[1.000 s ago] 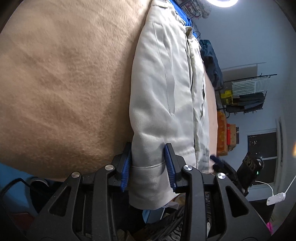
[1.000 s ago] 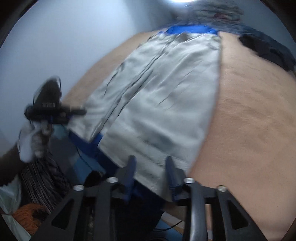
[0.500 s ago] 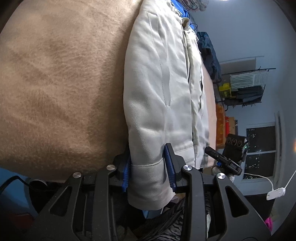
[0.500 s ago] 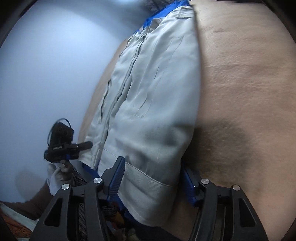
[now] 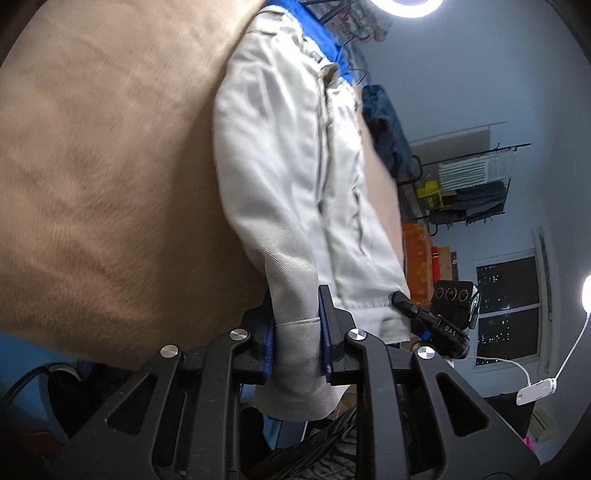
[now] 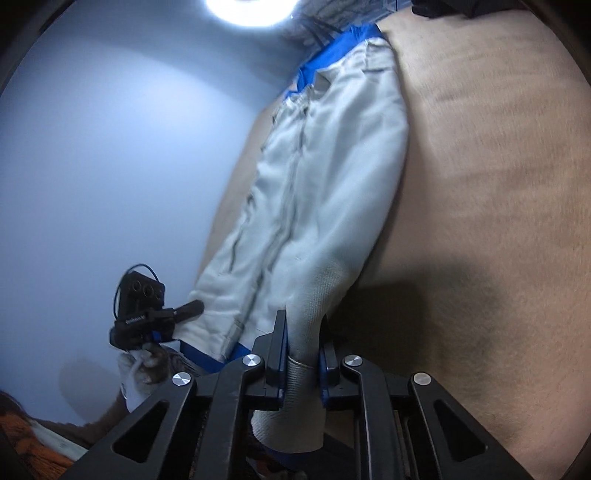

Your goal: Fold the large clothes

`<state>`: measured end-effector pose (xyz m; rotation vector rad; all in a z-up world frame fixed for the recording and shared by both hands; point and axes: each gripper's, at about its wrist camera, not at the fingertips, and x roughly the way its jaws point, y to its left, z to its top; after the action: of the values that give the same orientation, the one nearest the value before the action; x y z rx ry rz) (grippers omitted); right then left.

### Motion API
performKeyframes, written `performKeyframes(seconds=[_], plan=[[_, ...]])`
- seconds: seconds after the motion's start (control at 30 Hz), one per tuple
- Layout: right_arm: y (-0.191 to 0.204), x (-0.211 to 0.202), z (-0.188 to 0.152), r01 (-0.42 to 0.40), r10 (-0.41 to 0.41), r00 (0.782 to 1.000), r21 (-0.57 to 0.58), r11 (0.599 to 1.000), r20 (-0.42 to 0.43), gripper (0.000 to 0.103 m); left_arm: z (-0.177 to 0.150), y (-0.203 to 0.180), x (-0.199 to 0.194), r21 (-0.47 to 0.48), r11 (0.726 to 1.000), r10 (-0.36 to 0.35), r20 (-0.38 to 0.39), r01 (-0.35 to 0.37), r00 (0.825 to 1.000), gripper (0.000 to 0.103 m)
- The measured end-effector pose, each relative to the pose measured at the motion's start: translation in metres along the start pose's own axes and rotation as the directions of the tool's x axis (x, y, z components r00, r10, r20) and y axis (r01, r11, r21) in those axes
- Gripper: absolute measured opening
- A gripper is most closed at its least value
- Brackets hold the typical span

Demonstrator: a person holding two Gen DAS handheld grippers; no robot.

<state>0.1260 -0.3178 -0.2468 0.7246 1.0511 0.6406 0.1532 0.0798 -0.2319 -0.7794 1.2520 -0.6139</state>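
A light grey jacket lies lengthwise on a tan blanket, with blue fabric showing at its far collar end. My left gripper has one near hem corner between its blue pads; its jaws are closing and the pads press the cloth. The right wrist view shows the same jacket on the blanket. My right gripper pinches the other hem corner, jaws closing on bunched cloth. Each gripper shows in the other's view, at the hem: the right, the left in a gloved hand.
Dark blue clothes sit on the bed's far right edge. Past it stand a wire rack with boxes, an orange box and a dark window. A plain wall lies left of the bed. A ring light shines overhead.
My right gripper swung onto the near hem corner and its wide jaws closed on the cloth. My left gripper tightened on its corner and lifted it a little.
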Motion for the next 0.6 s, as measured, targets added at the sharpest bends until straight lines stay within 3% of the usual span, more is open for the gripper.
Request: performKeyframes(seconds=[0.2, 0.4, 0.6], plan=[[0.018, -0.015, 0.030, 0.005, -0.003, 0.998, -0.019, 1.000, 0.063, 0.010, 0.036, -0.019, -0.004, -0.001, 0.999, -0.047, 0.036, 0.047, 0.998, 0.016], [0.029, -0.014, 0.067, 0.030, -0.025, 0.993, -0.047, 0.998, 0.112, 0.010, 0.073, -0.045, -0.001, 0.059, 0.998, -0.023, 0.069, 0.019, 0.997, 0.016], [0.018, -0.003, 0.105, 0.050, -0.050, 0.986, 0.003, 0.999, 0.159, 0.010, 0.107, -0.044, 0.015, 0.027, 1.000, -0.007, 0.090, 0.005, 0.996, 0.015]])
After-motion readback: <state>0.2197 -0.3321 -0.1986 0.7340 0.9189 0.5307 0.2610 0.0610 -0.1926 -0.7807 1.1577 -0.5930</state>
